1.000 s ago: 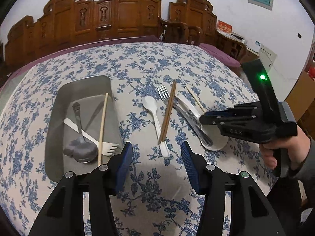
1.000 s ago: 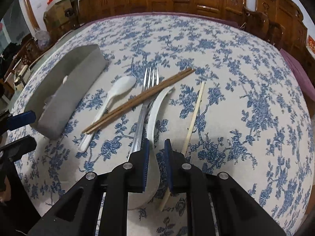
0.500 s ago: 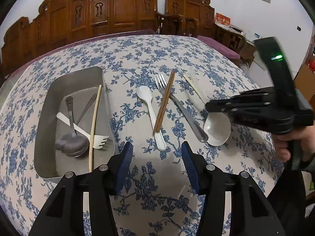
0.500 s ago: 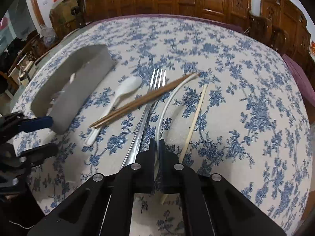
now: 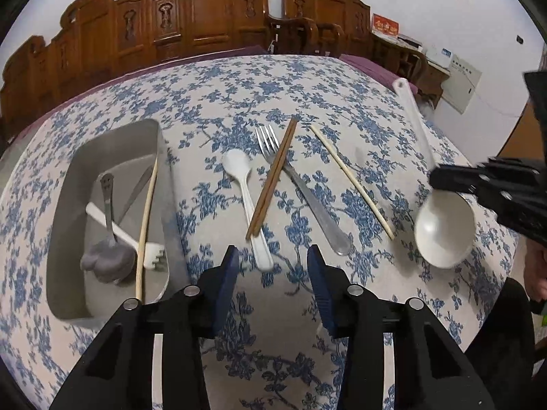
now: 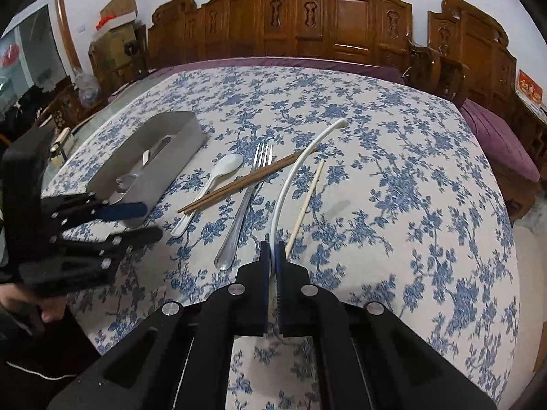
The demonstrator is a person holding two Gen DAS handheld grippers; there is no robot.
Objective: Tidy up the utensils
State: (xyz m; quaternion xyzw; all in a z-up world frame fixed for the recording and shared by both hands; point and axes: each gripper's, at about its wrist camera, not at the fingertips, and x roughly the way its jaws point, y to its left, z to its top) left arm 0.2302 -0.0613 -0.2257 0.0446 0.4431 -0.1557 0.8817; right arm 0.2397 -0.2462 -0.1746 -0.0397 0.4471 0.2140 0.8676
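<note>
Nearest to me, my left hand-held gripper sits spread wide with nothing between its blue pads, low over the worktop and its blue-flowered cloth. My right hand-held gripper is pressed together on the white ladle — pinching it where the handle meets the bowl, so the bowl hangs clear of the cloth and the long handle sweeps up and away from me. Just past the left fingertips lies the white plastic spoon, bowl pointing away, with the pair of brown chopsticks resting across its handle end and crossing the metal fork near the tines. To the right of the fork a single pale chopstick lies on its own on the cloth, near the ladle but apart from it. On the left stands the grey metal tray; inside it I can see a metal spoon, a white plastic fork, another pale chopstick leaning along the right wall, and one more metal handle I can't identify. Farthest off, carved wooden chairs line the white wall.
</note>
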